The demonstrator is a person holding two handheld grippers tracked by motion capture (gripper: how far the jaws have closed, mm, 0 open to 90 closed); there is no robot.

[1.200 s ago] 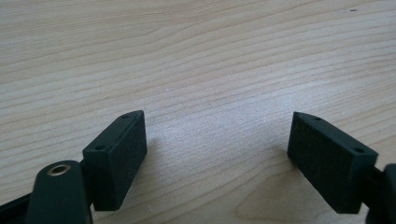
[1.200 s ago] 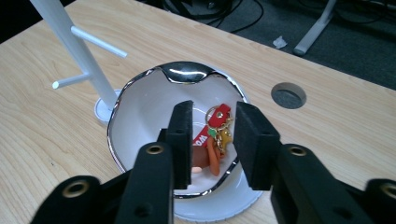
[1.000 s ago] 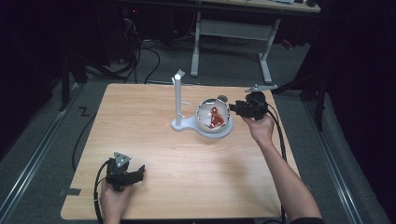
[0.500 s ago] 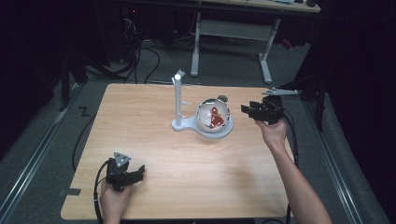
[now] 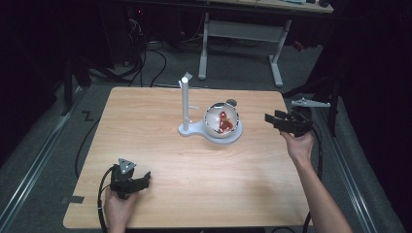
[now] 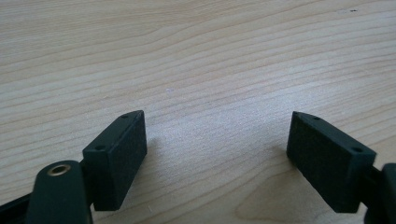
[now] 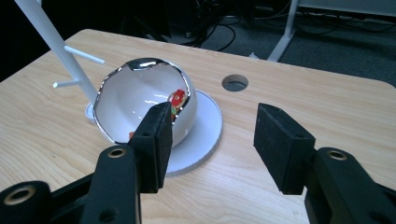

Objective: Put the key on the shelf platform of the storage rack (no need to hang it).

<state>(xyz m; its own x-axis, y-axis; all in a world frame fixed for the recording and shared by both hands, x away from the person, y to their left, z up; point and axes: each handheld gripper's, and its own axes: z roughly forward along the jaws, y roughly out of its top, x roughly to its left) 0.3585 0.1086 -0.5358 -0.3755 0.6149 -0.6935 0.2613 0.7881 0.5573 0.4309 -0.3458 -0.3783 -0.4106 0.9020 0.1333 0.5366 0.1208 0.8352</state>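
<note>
fingers of right gripper [image 7: 211,140] just opened wide, empty, near bowl [image 7: 140,105], left gripper [image 6: 217,154] open, perhaps touching table [image 6: 196,56]

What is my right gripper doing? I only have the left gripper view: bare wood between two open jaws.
Observer: The right gripper is near the table's right edge in the high view. Its jaws have just been opening, and nothing is between them.
Operator: What does it face?
Observer: A tilted white bowl with a shiny rim. It faces the bowl without touching it, and there are red pieces inside.
Operator: What is the bowl sitting on?
Observer: A round white base. An upright white post with small side pegs rises from it beside the bowl.
</note>
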